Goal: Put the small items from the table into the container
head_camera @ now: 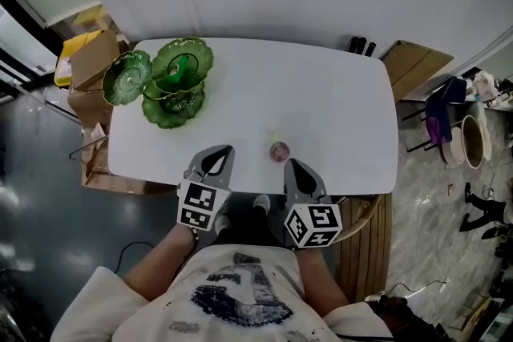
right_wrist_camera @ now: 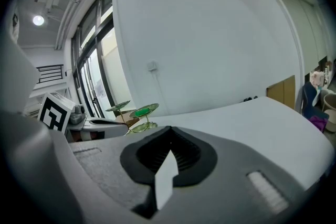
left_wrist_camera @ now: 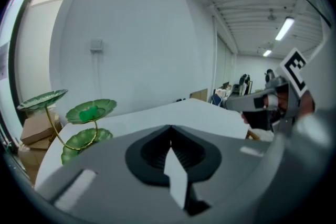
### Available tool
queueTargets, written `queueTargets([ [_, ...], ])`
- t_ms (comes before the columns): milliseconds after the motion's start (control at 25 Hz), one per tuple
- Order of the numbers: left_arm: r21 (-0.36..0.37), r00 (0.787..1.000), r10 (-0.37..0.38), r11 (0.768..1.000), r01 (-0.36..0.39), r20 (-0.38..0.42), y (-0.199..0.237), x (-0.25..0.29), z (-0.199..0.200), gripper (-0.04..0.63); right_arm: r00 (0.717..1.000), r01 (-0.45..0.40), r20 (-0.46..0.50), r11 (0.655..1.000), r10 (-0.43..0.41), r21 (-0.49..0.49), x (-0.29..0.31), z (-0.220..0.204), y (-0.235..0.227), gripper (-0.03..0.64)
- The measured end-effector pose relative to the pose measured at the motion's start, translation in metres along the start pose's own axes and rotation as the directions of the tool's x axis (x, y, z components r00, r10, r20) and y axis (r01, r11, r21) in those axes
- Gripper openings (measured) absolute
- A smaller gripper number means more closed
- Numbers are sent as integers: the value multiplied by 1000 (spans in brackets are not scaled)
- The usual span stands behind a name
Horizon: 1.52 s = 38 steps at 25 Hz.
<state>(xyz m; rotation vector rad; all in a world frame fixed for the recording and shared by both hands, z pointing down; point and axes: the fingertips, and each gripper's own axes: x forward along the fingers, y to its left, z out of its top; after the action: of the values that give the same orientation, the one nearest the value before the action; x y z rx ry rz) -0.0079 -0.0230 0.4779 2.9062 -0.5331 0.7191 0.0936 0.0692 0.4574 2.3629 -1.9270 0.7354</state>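
White glossy table (head_camera: 337, 92) against a plain white wall, pretty bare. The left gripper (head_camera: 218, 154) and right gripper (head_camera: 296, 169) both had their jaws fully closed on nothing, low over the near edge, I'd guess lining up for a pick. A small pinkish round item (head_camera: 278, 150) sat between them. The green tiered dish (head_camera: 172, 84), leaf-shaped and glassy on a thin gold stem, stood well apart at the far left corner, probably the container
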Motion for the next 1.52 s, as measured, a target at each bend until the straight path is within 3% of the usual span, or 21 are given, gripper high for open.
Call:
queueTargets([
  [560,15,997,19,1000,-18,-72,-34,74,6,-9,999,-27,-20,999,28,42,18,4,-79,-3],
  [880,5,991,-28,1000,29,-128,-42,98,-11,1,999,-14,-44,998,17,59,26,-6,-99,-3],
  [1520,-57,954,-123,992,111,-272,-43,163,-59,139,991,44,-132,994,-30,102,49,-34,-131,-3],
])
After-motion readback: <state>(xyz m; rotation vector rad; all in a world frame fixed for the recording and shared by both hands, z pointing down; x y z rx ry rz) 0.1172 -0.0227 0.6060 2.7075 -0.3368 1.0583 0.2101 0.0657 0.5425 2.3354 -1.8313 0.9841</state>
